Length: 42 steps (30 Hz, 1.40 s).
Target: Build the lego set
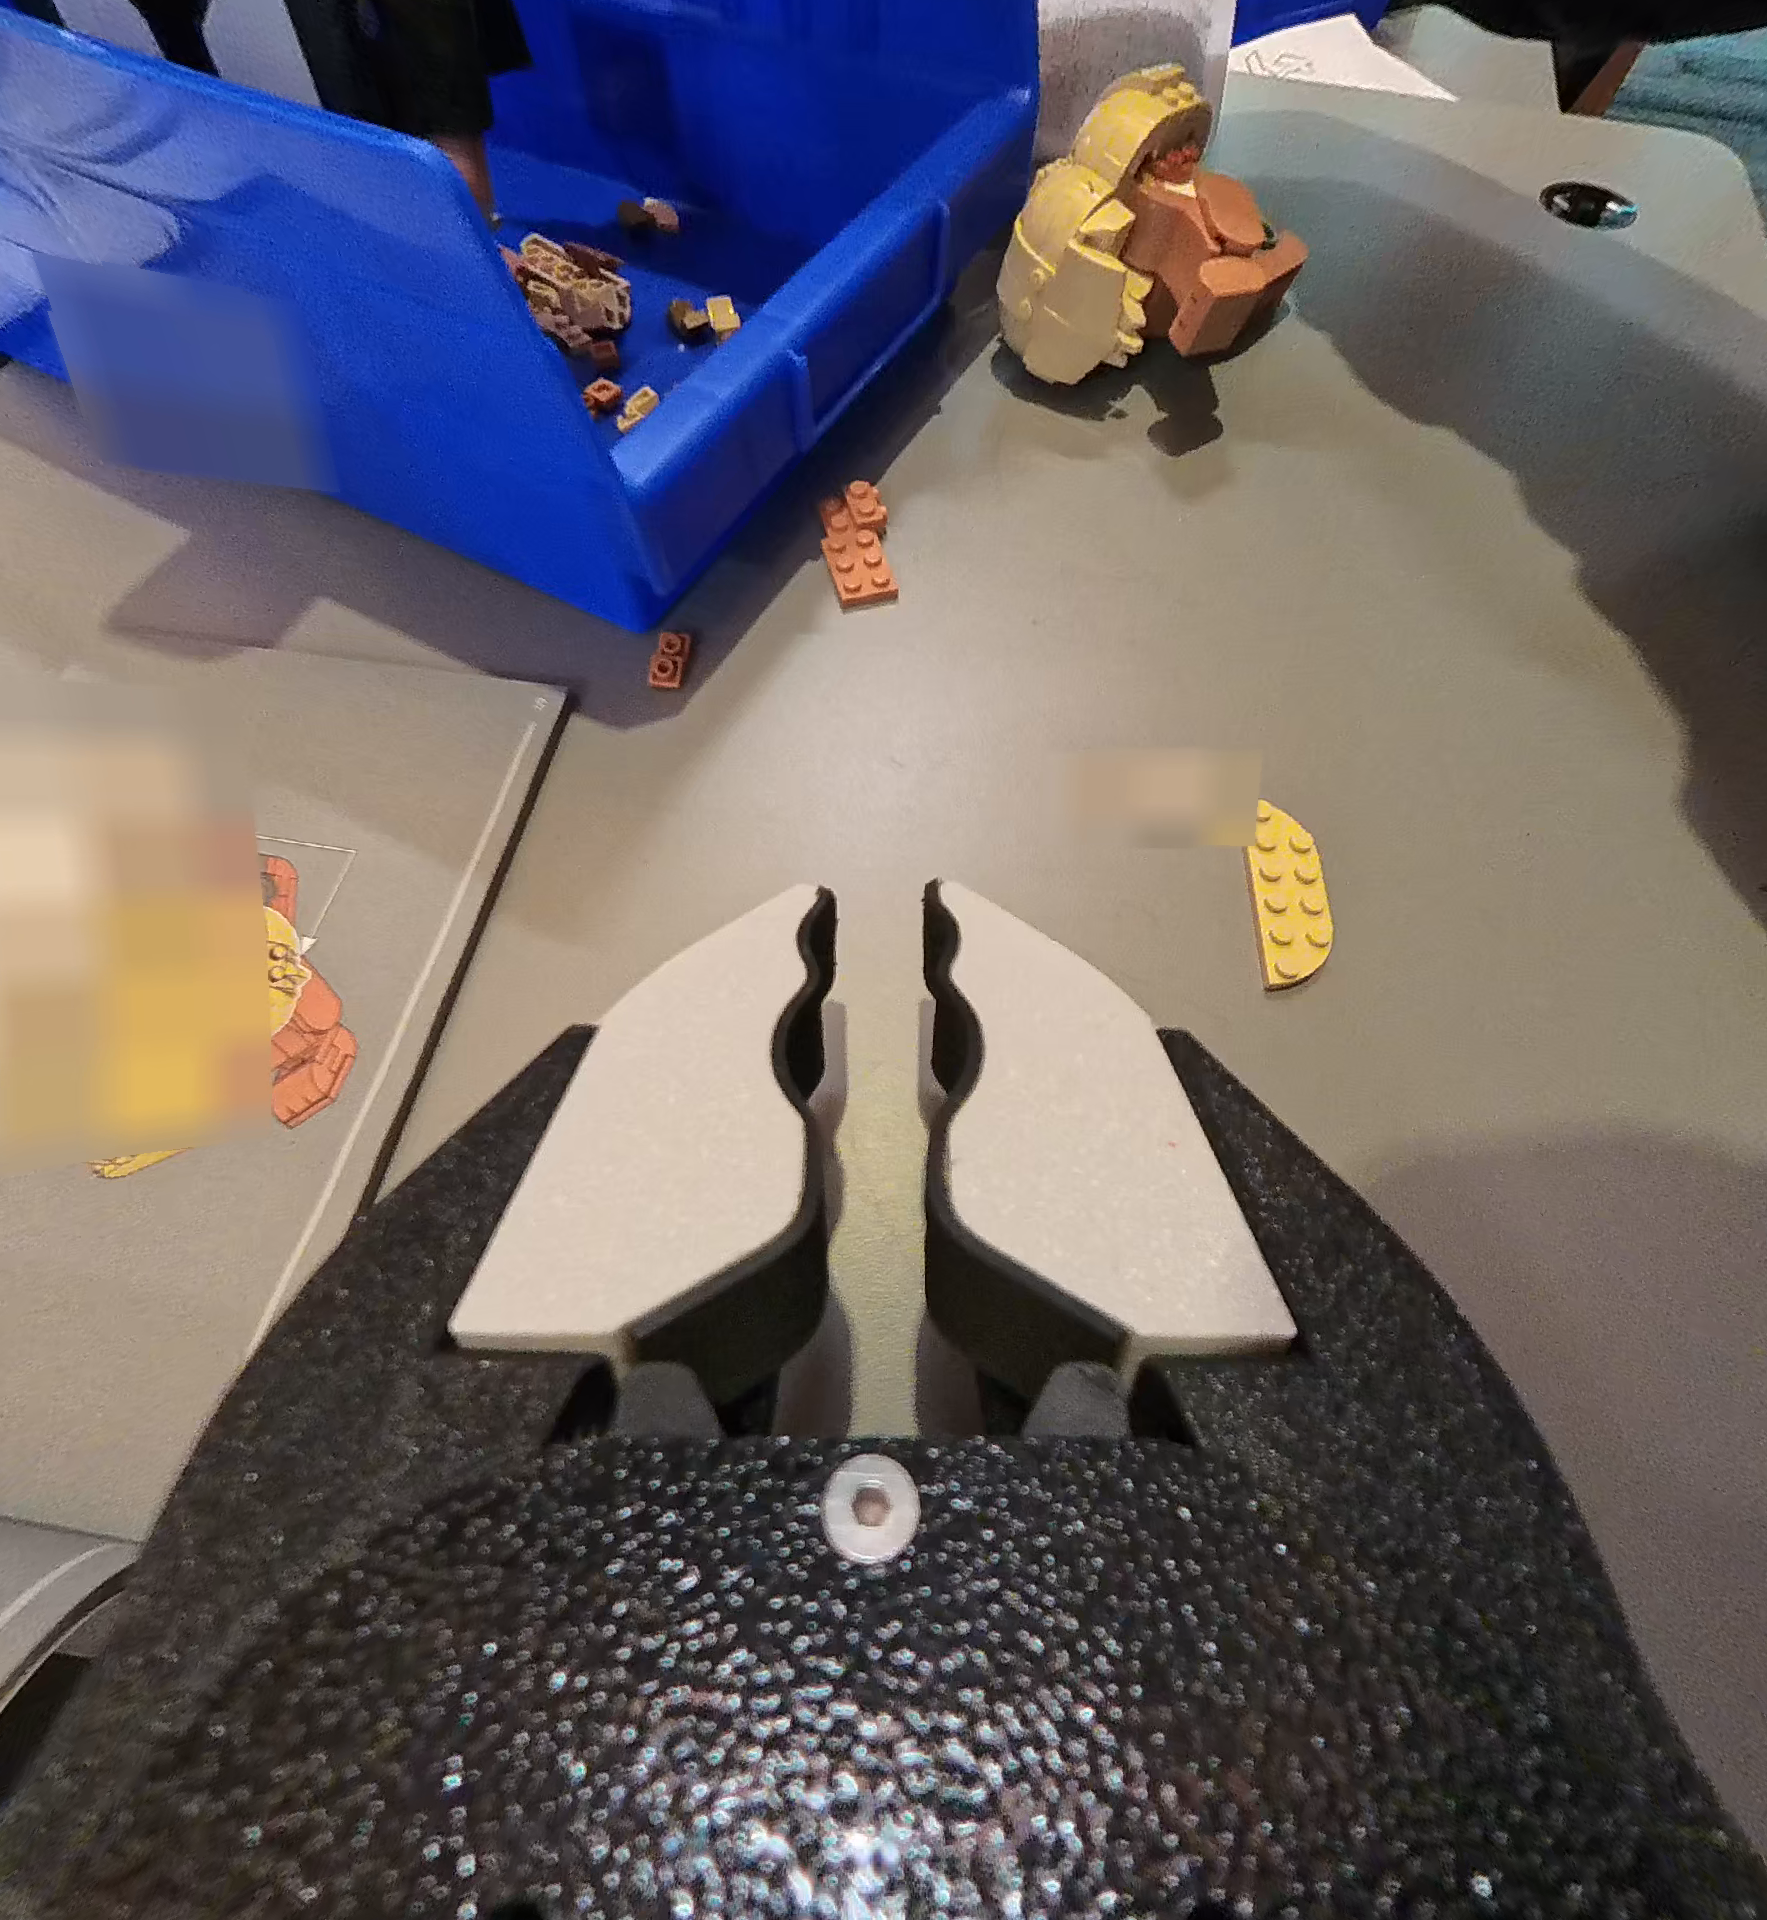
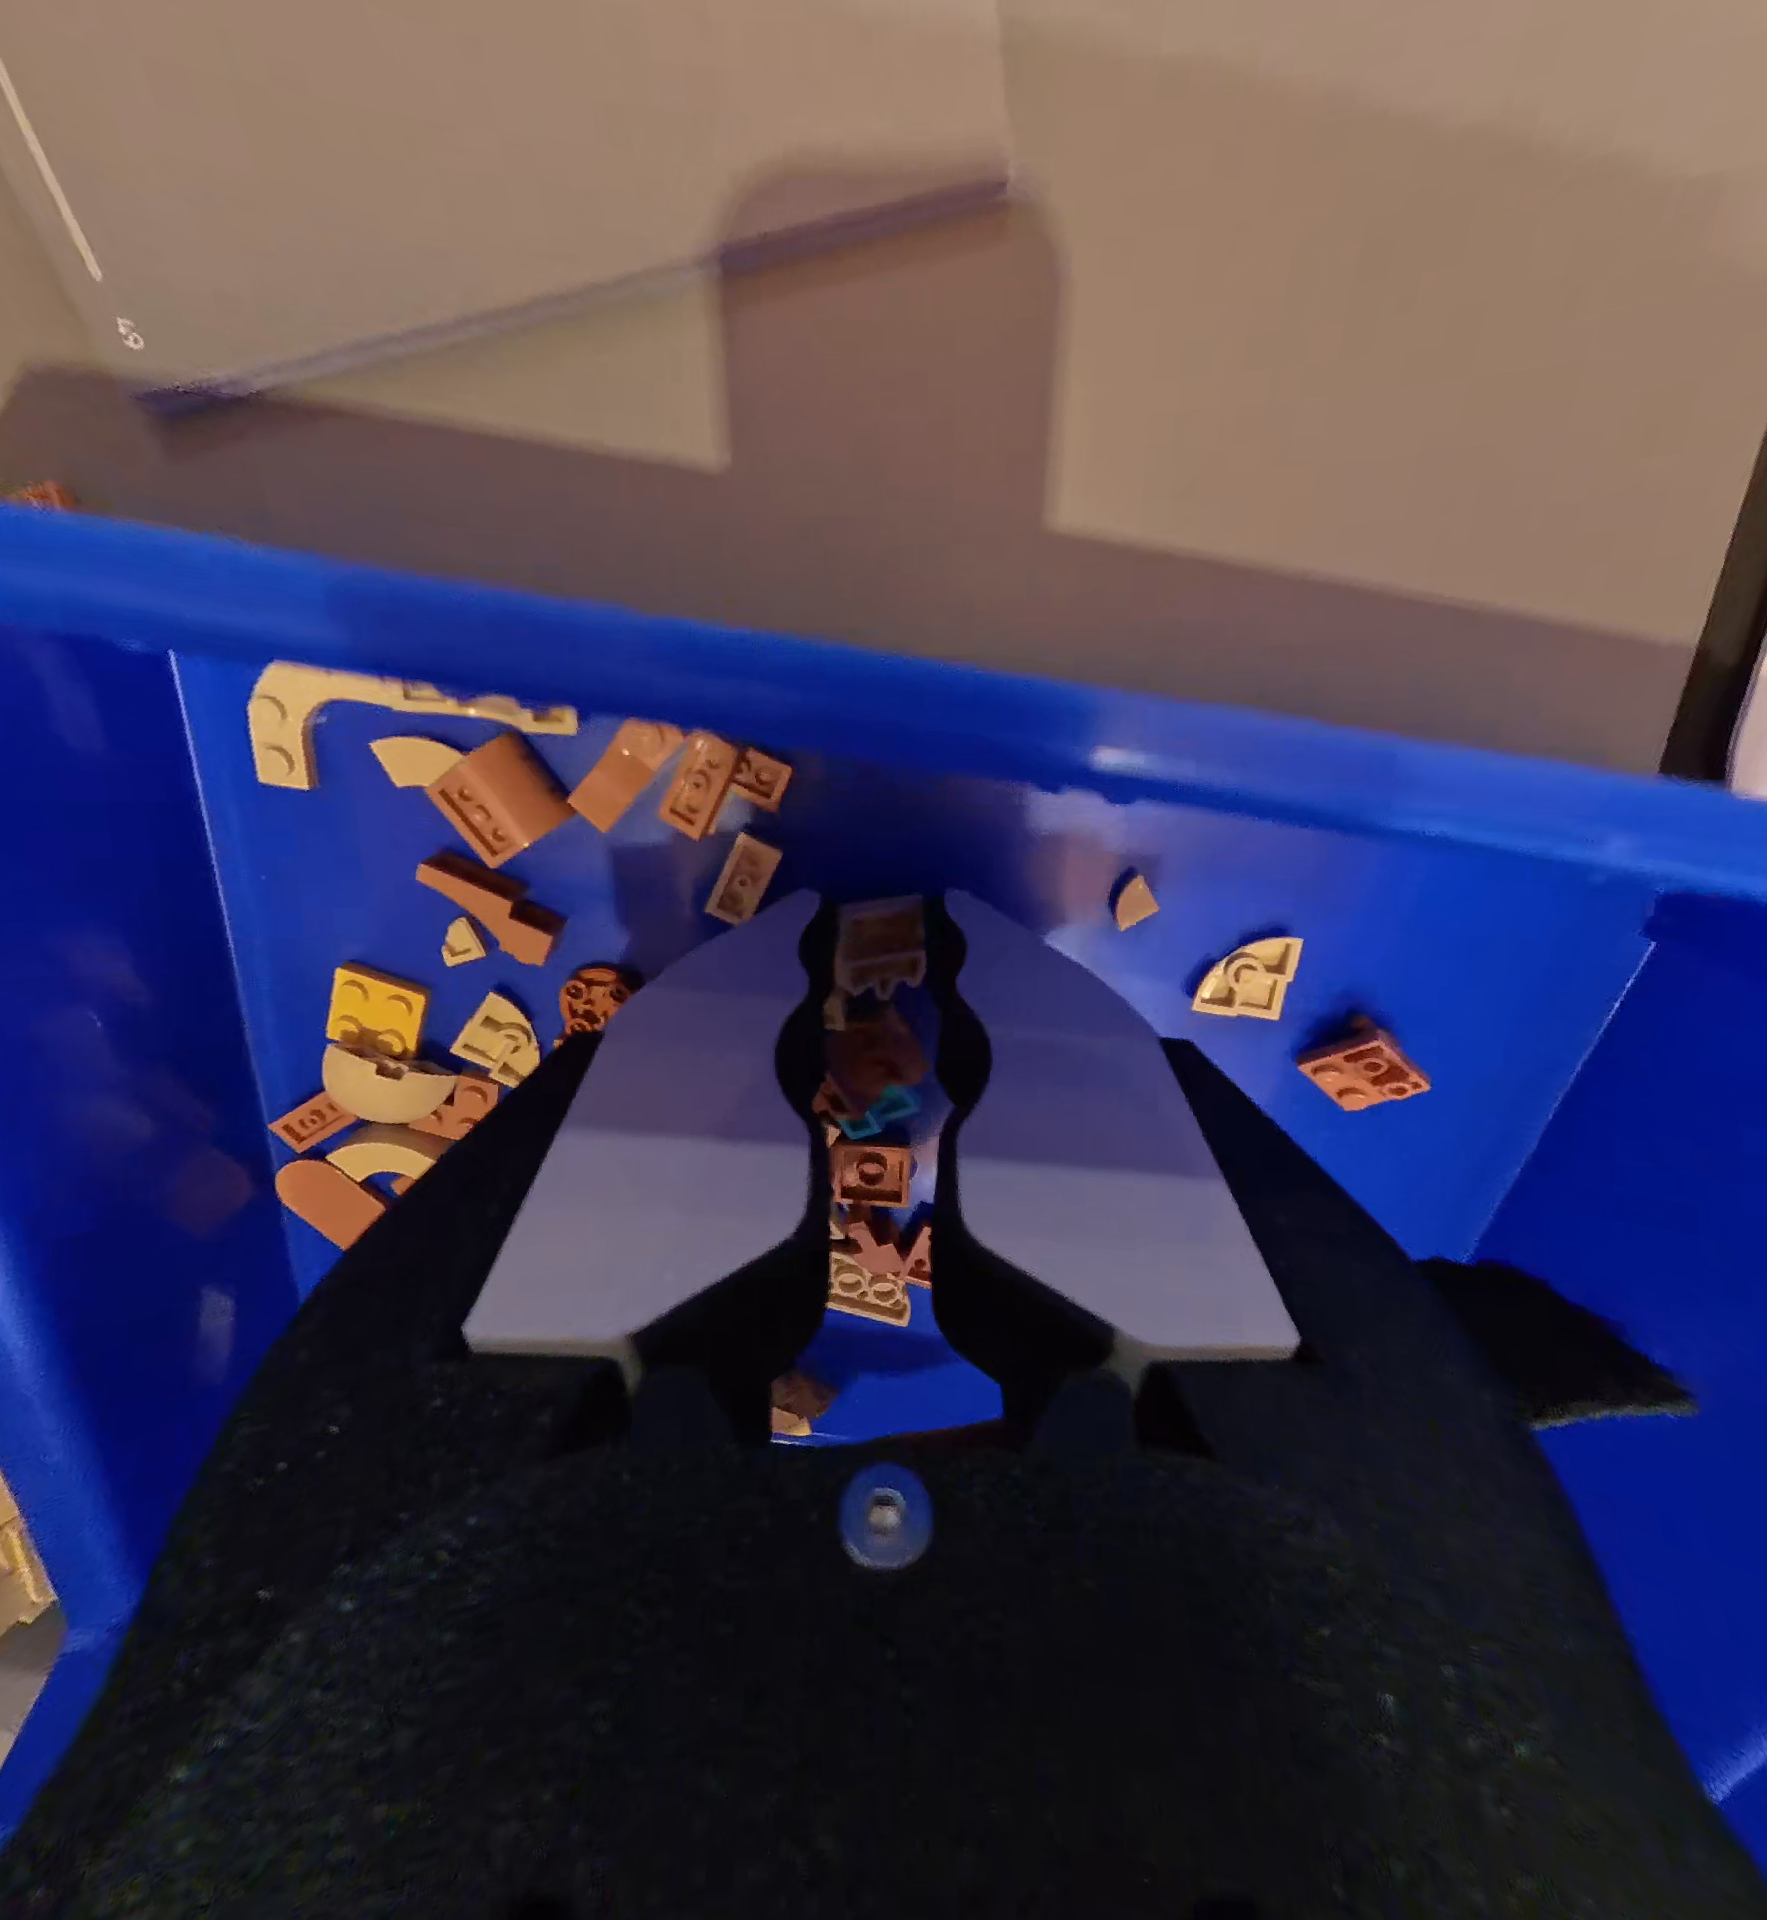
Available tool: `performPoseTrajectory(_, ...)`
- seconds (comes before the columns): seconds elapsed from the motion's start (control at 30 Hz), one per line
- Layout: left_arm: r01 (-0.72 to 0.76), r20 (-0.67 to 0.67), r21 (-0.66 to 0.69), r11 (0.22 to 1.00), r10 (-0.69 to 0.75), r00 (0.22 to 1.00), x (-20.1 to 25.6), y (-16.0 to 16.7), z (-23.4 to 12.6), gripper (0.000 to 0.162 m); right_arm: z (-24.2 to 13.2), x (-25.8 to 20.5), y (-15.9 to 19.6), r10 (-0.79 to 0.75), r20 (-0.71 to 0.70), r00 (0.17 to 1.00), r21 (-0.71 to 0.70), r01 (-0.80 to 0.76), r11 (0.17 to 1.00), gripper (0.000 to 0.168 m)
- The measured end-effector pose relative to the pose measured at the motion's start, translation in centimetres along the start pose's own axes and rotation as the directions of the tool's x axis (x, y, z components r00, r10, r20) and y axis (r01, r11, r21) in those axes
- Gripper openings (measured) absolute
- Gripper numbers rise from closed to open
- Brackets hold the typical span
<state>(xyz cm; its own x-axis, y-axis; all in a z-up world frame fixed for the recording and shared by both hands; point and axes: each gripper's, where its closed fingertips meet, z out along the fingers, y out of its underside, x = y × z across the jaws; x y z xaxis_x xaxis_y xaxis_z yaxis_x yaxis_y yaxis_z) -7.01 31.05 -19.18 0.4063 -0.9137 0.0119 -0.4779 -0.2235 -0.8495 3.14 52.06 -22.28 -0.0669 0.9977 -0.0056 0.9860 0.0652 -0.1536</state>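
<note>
My left gripper (image 1: pixel 879 904) hovers over the grey table, its jaws a narrow gap apart and empty. Ahead lie a yellow half-round plate (image 1: pixel 1289 899), joined orange plates (image 1: pixel 861 545) and a small brown plate (image 1: pixel 669 660). The partly built tan and brown model (image 1: pixel 1139 239) lies at the far side. My right gripper (image 2: pixel 881 904) reaches down into the blue bin (image 2: pixel 858 665), and its fingertips sit closed against the sides of a small tan brick (image 2: pixel 881 945). Several loose tan, brown and yellow pieces lie on the bin floor around and under the fingers.
The blue bin (image 1: pixel 505 447) stands at the far left, with the open instruction booklet (image 1: pixel 183 1299) in front of it. A round hole (image 1: pixel 1585 200) is in the table's far right corner. The bin's walls close in on both sides of the right gripper. From my left tips it is roughly 9 centimeters to the yellow half-round plate (image 1: pixel 1289 899); from my right, 30 centimeters.
</note>
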Motion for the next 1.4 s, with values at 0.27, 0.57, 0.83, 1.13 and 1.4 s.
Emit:
performPoseTrajectory(0.27, 0.012, -0.004, 0.013, 1.0, -0.012, 1.0, -0.1, -0.1, -0.3, 0.016, -4.2, -1.5, -1.4, 0.037, -0.097, 0.995, 0.157, -0.022, 0.987, 0.016)
performPoseTrajectory(0.57, 0.011, -0.003, 0.007, 1.0, -0.011, 1.0, -0.1, 0.1, -0.3, 0.016, -9.6, -19.3, -5.7, -0.135, 0.083, 0.987, 0.497, 0.077, 0.864, 0.016)
performPoseTrajectory(0.83, 0.016, 0.002, 0.001, 1.0, -0.016, 1.0, -0.2, 0.2, -0.2, 0.016, -1.1, -26.0, -3.7, -0.263, 0.028, 0.965, 0.235, 0.249, 0.94, 0.016)
performPoseTrajectory(1.13, 0.017, -0.002, 0.001, 1.0, -0.017, 1.0, -0.2, 0.1, -0.2, 0.016, 0.9, -26.7, -3.6, -0.266, 0.059, 0.962, 0.225, 0.247, 0.943, 0.018)
performPoseTrajectory(1.4, 0.017, -0.004, 0.0, 1.0, -0.017, 1.0, -0.2, 0.2, -0.3, 0.016, 0.6, -26.2, -3.5, -0.227, 0.096, 0.969, 0.264, 0.195, 0.945, 0.03)
